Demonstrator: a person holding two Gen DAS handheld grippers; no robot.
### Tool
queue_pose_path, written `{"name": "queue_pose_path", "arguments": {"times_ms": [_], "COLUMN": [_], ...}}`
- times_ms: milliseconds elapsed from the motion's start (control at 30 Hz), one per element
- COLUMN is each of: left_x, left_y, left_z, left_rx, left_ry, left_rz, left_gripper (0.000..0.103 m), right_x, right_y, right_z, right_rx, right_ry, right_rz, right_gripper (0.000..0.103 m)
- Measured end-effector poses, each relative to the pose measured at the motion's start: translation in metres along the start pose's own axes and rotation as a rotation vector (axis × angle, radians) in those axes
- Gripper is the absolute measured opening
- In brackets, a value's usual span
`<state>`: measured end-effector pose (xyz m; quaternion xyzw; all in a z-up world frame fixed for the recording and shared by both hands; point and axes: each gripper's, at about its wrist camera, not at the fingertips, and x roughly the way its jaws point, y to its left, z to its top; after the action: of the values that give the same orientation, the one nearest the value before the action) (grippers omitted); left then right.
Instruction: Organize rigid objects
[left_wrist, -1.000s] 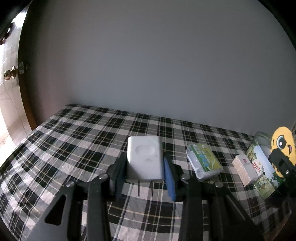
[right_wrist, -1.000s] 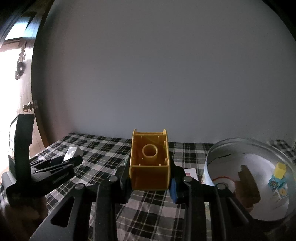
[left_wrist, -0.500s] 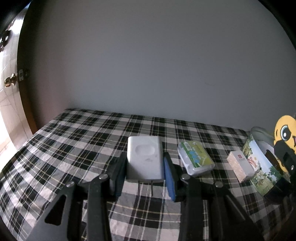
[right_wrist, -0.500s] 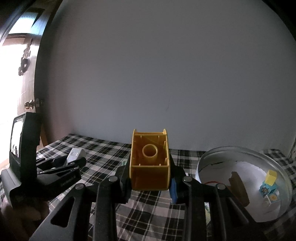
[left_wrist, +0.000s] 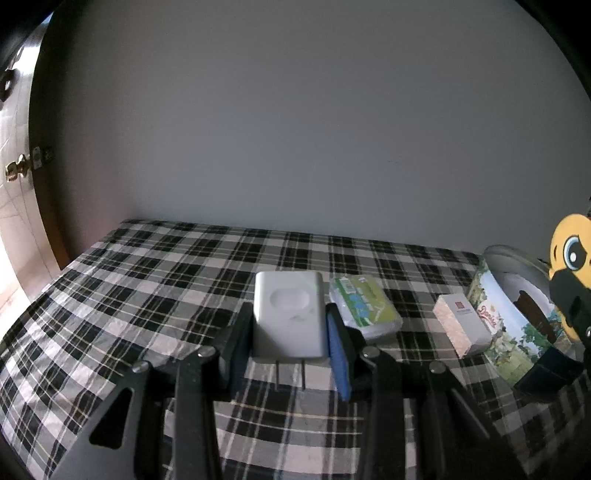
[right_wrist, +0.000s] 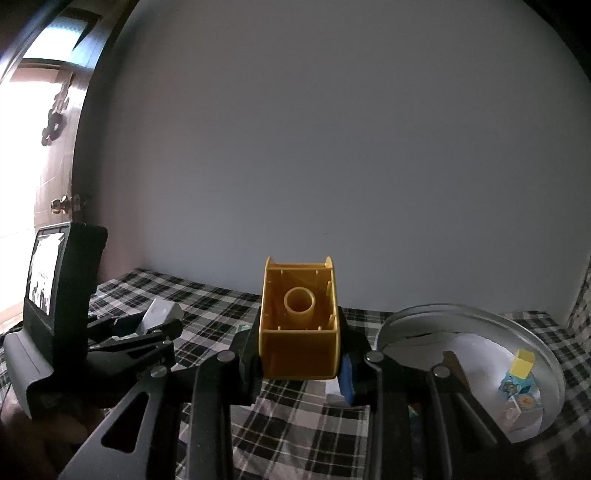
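surface: checkered cloth (left_wrist: 155, 295), lower frame
centre right: green-white packet (left_wrist: 364, 306)
right: small white box (left_wrist: 461, 326), round tin (left_wrist: 506, 332)

Both hand-held grippers (left_wrist: 288, 343) (right_wrist: 299, 350) clamped, loaded.

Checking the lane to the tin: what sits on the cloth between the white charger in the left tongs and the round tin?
In the left wrist view, two things: a green-labelled packet beside the white charger, then a small white box just before the round tin.

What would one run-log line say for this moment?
left gripper: shut on white charger | right gripper: shut on yellow block | round tin: open
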<state>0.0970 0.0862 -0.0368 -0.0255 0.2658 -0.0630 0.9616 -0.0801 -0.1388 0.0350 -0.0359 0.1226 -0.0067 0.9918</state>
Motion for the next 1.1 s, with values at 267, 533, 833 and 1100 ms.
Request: {"name": "queue_pose_path", "arguments": {"times_ms": [267, 533, 833, 1100], "left_x": [-0.007, -0.012, -0.020, -0.023], "left_y": [-0.023, -0.040, -0.062, -0.083], "left_z": [-0.003, -0.002, -0.002, 0.000], "left_rx": [0.016, 0.020, 0.045, 0.061], "left_ry": [-0.005, -0.014, -0.026, -0.035], "left_rz": [-0.033, -0.057, -0.094, -0.121], "left_gripper": [0.037, 0.037, 0.037, 0.037], "right_x": [-0.011, -0.018, -0.024, -0.025], "right_y": [-0.009, -0.019, -0.024, -0.038], "right_z": [-0.002, -0.004, -0.005, -0.005], "right_rx": [0.005, 0.009, 0.010, 0.024], "right_ry": [-0.012, -0.027, -0.045, -0.055], "right_rz": [-0.010, -0.030, -0.073, -0.118], "right_gripper": [0.034, 0.034, 0.034, 0.034]}}
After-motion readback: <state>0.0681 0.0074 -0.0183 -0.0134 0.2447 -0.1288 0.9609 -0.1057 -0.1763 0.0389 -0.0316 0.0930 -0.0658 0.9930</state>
